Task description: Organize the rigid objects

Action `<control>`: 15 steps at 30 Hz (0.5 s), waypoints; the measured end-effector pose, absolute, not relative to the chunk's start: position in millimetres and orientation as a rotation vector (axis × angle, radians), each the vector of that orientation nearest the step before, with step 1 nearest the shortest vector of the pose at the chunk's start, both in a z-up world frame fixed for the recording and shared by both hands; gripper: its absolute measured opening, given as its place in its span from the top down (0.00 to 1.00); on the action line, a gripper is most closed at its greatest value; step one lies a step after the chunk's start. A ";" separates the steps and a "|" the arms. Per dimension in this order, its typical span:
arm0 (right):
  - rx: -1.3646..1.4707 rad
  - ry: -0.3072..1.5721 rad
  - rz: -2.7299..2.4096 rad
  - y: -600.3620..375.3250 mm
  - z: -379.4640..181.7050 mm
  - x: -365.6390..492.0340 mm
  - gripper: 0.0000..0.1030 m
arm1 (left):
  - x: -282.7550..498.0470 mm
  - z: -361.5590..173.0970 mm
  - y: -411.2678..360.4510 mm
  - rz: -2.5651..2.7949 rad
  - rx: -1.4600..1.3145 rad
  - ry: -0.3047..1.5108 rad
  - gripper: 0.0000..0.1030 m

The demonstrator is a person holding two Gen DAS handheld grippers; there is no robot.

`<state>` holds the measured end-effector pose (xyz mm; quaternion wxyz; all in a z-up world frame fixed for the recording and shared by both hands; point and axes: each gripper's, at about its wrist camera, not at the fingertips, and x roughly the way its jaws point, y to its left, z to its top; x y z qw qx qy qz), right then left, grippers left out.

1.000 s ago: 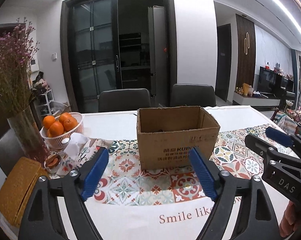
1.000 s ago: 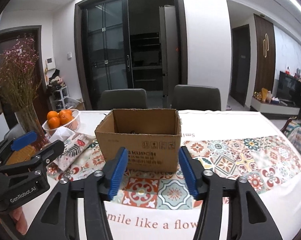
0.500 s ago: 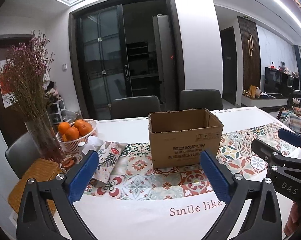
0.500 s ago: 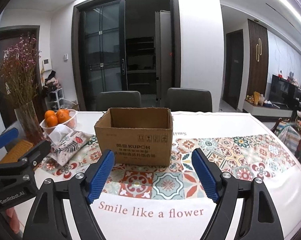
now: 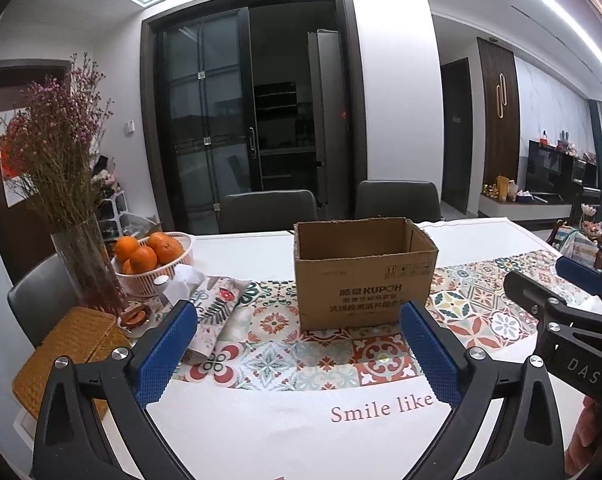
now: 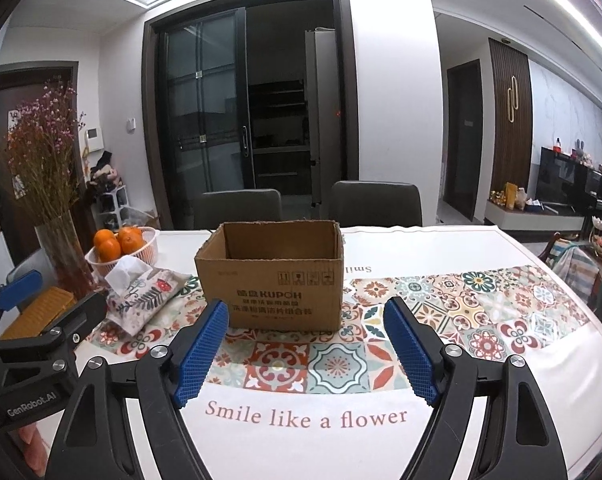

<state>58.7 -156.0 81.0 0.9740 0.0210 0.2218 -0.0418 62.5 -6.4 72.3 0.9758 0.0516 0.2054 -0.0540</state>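
An open brown cardboard box (image 5: 365, 276) stands upright on the patterned table runner (image 5: 285, 344), straight ahead of both grippers; it also shows in the right wrist view (image 6: 271, 276). Its inside is hidden from here. My left gripper (image 5: 299, 354) is open and empty, held back from the box above the white tablecloth. My right gripper (image 6: 307, 352) is open and empty too, also short of the box. Each gripper shows at the edge of the other's view: the right one (image 5: 577, 320), the left one (image 6: 33, 320).
A white basket of oranges (image 5: 151, 264), a glass vase of dried flowers (image 5: 83, 264), a fabric tissue pouch (image 5: 217, 312), a small dish (image 5: 133, 316) and a woven mat (image 5: 65, 352) sit left of the box. Two dark chairs (image 5: 269, 210) stand behind the table.
Both grippers have pulled back and risen from the box, which now looks smaller and farther. Both jaws have widened.
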 end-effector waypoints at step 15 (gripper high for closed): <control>0.040 0.433 -0.098 -155.9 85.1 55.5 0.22 | 61.2 73.5 -5.8 -0.103 0.093 0.410 0.00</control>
